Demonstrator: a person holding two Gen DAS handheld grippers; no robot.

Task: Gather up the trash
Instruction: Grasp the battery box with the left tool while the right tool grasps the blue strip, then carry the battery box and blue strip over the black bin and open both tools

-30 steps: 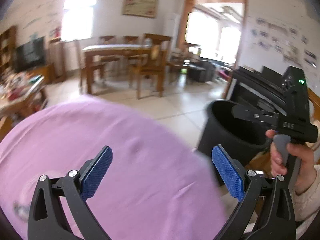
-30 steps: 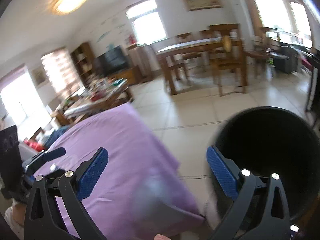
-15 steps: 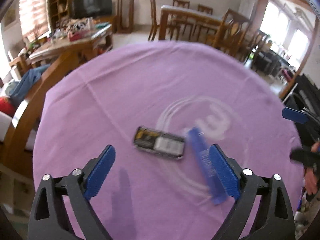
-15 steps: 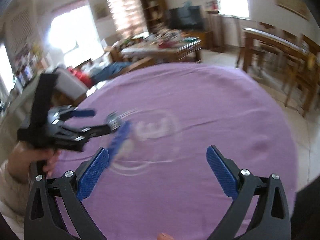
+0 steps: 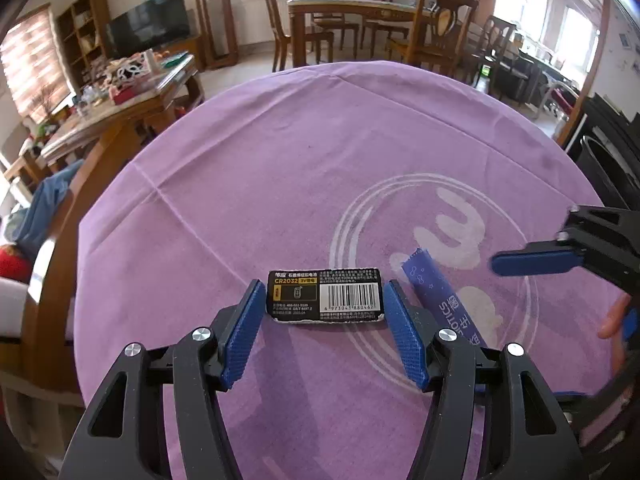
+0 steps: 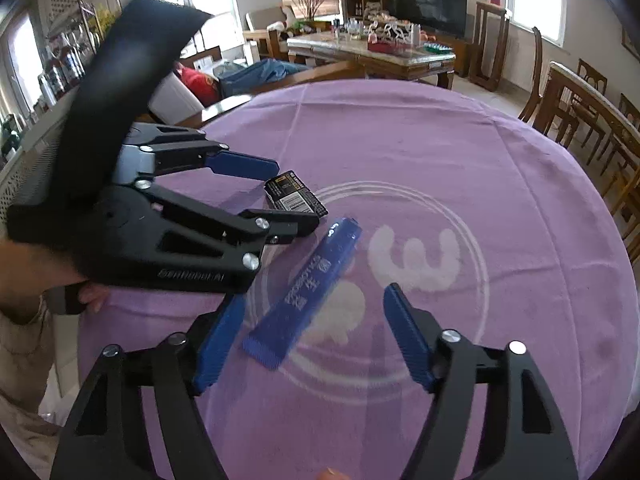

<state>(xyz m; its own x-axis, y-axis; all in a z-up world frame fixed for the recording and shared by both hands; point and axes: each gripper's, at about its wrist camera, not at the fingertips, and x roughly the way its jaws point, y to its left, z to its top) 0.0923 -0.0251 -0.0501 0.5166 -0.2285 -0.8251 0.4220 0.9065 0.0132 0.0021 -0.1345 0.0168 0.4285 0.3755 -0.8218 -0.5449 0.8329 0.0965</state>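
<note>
Left wrist: battery pack (image 5: 325, 295) lies crosswise, seemingly touching left gripper (image 5: 324, 308) fingers.

Sunlit room: wooden dining table (image 5: 352, 4), television (image 5: 150, 30).

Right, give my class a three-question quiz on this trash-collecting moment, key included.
1. What lies between the left tongs? A) a bottle B) a black battery card C) a spoon
2. True or false: the right tongs are clamped on a cup.
3. What colour is the tablecloth?
Key: 1 B. 2 False: they stand open, with the near end of the blue wrapper between them. 3 Purple. Both tongs have just been closing.
</note>
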